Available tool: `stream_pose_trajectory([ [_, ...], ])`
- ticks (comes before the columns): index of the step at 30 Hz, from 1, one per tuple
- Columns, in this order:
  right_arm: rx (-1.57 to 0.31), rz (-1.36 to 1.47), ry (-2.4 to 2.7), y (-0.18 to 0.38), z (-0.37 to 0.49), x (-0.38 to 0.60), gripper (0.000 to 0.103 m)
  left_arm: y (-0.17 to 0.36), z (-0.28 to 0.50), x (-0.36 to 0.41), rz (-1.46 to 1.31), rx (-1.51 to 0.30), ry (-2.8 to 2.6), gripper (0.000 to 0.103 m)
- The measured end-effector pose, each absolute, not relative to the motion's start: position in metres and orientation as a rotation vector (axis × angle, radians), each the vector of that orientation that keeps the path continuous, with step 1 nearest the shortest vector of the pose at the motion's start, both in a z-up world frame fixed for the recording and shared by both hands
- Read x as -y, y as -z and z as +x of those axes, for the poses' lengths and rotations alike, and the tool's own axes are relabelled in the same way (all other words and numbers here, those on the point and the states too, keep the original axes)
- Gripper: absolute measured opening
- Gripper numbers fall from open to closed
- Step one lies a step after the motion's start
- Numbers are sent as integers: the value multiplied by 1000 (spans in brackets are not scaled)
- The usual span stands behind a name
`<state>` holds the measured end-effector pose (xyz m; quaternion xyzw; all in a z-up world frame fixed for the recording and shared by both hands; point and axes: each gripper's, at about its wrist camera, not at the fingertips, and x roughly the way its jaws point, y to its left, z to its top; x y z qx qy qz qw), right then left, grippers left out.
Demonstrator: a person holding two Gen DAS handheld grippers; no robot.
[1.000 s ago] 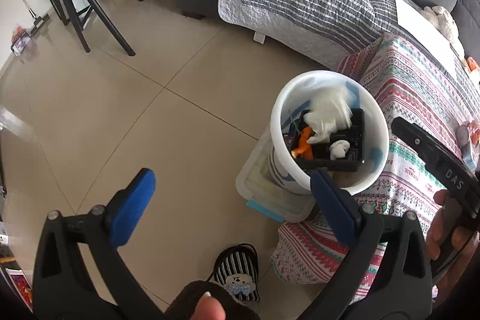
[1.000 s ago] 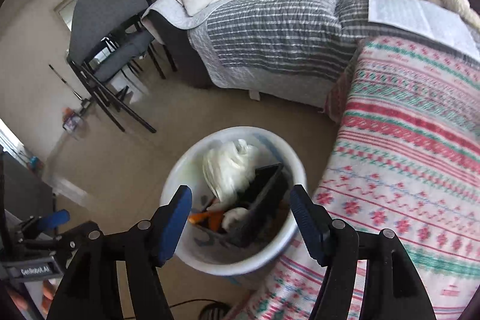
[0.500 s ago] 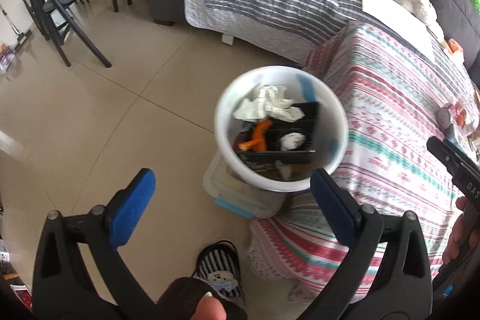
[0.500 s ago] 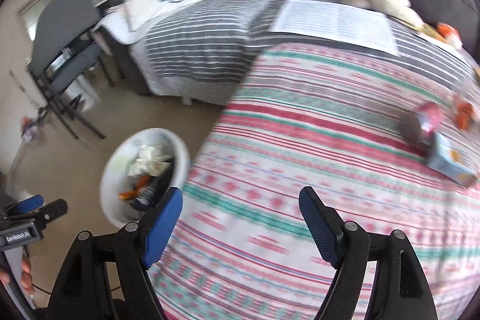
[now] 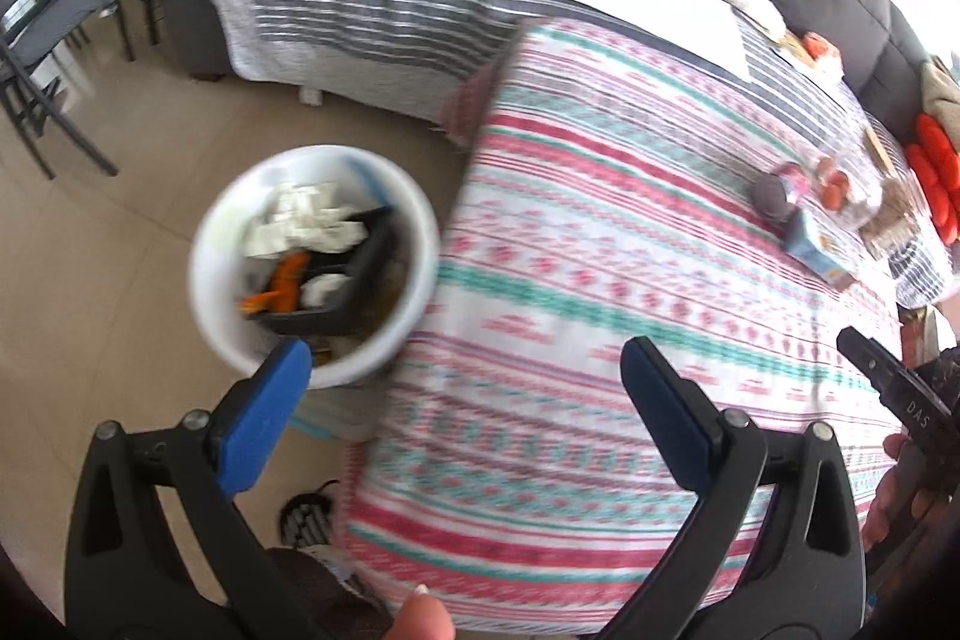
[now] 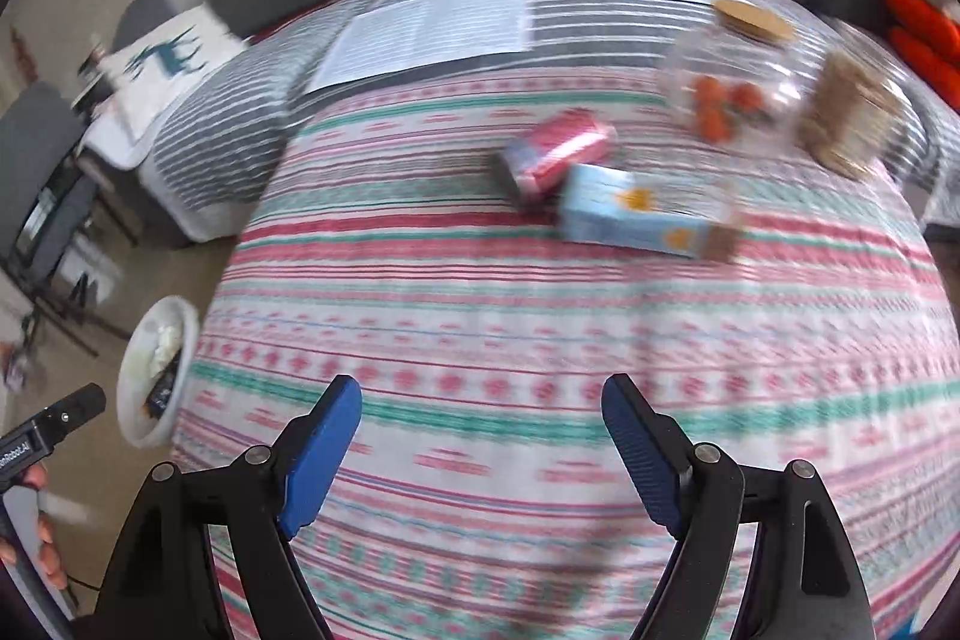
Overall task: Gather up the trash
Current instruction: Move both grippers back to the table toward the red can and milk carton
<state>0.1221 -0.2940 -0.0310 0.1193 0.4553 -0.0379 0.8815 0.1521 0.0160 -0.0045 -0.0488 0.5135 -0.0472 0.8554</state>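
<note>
both grippers [image 5: 459, 388] [image 6: 480, 424] wide, empty; can [image 6: 555, 154] & carton [image 6: 642, 214] touching on tbl.

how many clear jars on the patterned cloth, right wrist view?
2. Jar with red-orange pieces stands far right behind the blue carton; jar with brown contents sits right of it. Others may be out of frame.

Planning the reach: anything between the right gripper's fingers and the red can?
Right wrist view: only bare patterned cloth between the right gripper and the red can.
</note>
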Motion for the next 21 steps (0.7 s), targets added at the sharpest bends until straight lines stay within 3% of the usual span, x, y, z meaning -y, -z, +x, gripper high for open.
stream_pose_trajectory([
  [21,-934,504,348,37,62,497,84,0,175,159,261,-1010,265,102],
])
